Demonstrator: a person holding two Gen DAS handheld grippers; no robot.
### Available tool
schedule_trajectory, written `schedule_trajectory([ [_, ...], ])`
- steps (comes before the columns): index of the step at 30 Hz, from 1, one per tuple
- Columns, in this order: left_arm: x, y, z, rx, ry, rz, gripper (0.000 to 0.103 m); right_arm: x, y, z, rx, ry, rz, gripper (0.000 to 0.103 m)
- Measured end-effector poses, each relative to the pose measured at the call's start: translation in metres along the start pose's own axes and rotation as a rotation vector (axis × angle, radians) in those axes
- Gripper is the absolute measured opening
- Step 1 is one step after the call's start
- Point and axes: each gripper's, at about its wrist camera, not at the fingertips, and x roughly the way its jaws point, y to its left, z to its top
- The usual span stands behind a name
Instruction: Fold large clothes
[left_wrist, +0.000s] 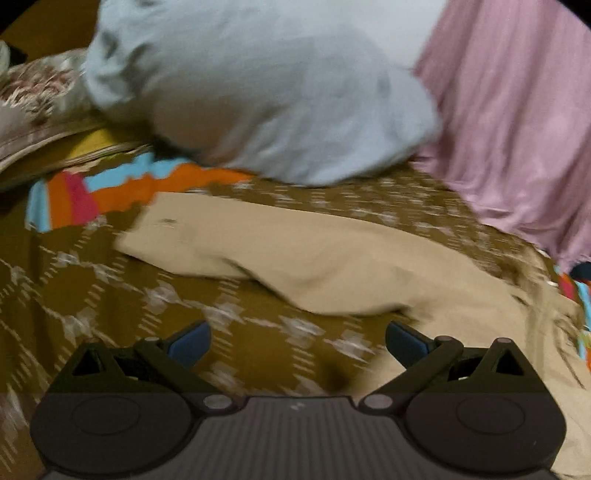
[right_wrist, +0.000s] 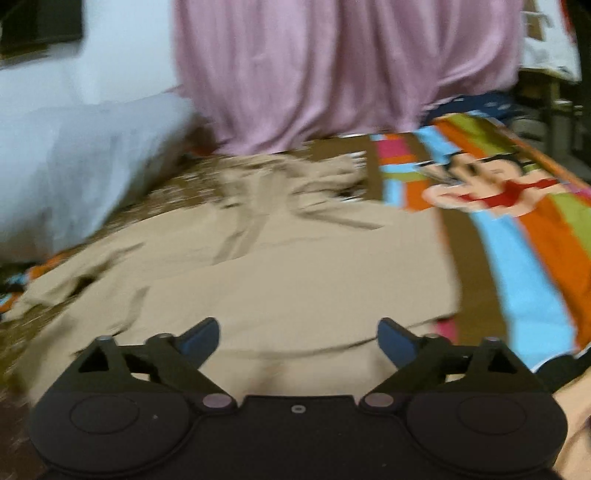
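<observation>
- A bed is filling the room here, and a brown patterned bedspread (left_wrist: 92, 295) with pale diamond marks is lying across it, with a pink curtain (right_wrist: 332, 74) hanging down behind the far edge.
- A bright striped sheet (right_wrist: 535, 251) with a cartoon figure printed on it is showing along the right side of the bed, beside the brown cover.
- A pale blue pillow (left_wrist: 258, 92) is sitting at the back, bulging over the bedspread, and a floral cushion (left_wrist: 40, 96) is lying just beside it on the left.
- The beige garment (right_wrist: 295, 258) is lying spread on the bed, partly flat and partly rumpled toward the curtain; its near edge is running just ahead of both grippers.
- The left gripper (left_wrist: 297, 341) is hovering over the brown bedspread with its jaws spread wide and nothing between them; the beige cloth is passing near its right-hand fingertip.
- The right gripper (right_wrist: 298, 339) is hanging directly above the beige garment, jaws likewise wide apart and gripping nothing.
- Both views are smeared with blur, so the garment's finer details, such as seams or pockets, are hard to make out.
</observation>
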Motion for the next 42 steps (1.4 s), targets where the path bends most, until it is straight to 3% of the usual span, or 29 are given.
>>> schedule_trajectory([
  [4,0.028,0.071,0.025,-0.065,-0.015,0.05,0.096,0.0,0.045,-0.027,-0.105,-0.015,0.049,0.1],
  [10,0.065,0.143,0.043,-0.259,-0.006,0.039,0.09,0.013,0.082,-0.05,-0.199,-0.009,0.064,0.102],
  [15,0.095,0.165,0.048,-0.371,0.047,0.017,0.061,0.025,0.085,-0.061,-0.212,0.033,0.049,0.102],
  [17,0.104,0.17,0.05,-0.425,0.05,0.005,0.042,0.025,0.082,-0.062,-0.2,0.035,0.05,0.102],
  [18,0.107,0.172,0.051,-0.446,0.051,0.004,0.038,0.026,0.081,-0.062,-0.192,0.039,0.049,0.102],
  [19,0.11,0.172,0.052,-0.458,0.05,0.009,0.022,0.027,0.079,-0.062,-0.184,0.044,0.046,0.102],
  [20,0.111,0.171,0.053,-0.461,0.047,0.007,0.015,0.028,0.077,-0.063,-0.177,0.048,0.045,0.102],
  [22,0.106,0.167,0.057,-0.439,0.022,0.0,0.009,0.029,0.075,-0.064,-0.165,0.057,0.044,0.102],
  [26,0.084,0.138,0.068,-0.297,-0.068,0.031,0.006,0.027,0.075,-0.066,-0.165,0.052,0.047,0.102],
  [29,0.056,0.102,0.081,-0.177,-0.169,0.012,0.004,0.024,0.075,-0.067,-0.161,0.033,0.058,0.102],
  [36,-0.021,-0.022,0.111,0.1,-0.363,-0.198,0.003,0.011,0.061,-0.055,-0.084,-0.021,0.097,0.102],
  [42,-0.075,-0.146,0.098,0.341,-0.42,-0.377,0.003,-0.009,0.028,-0.035,0.041,-0.103,0.089,0.102],
])
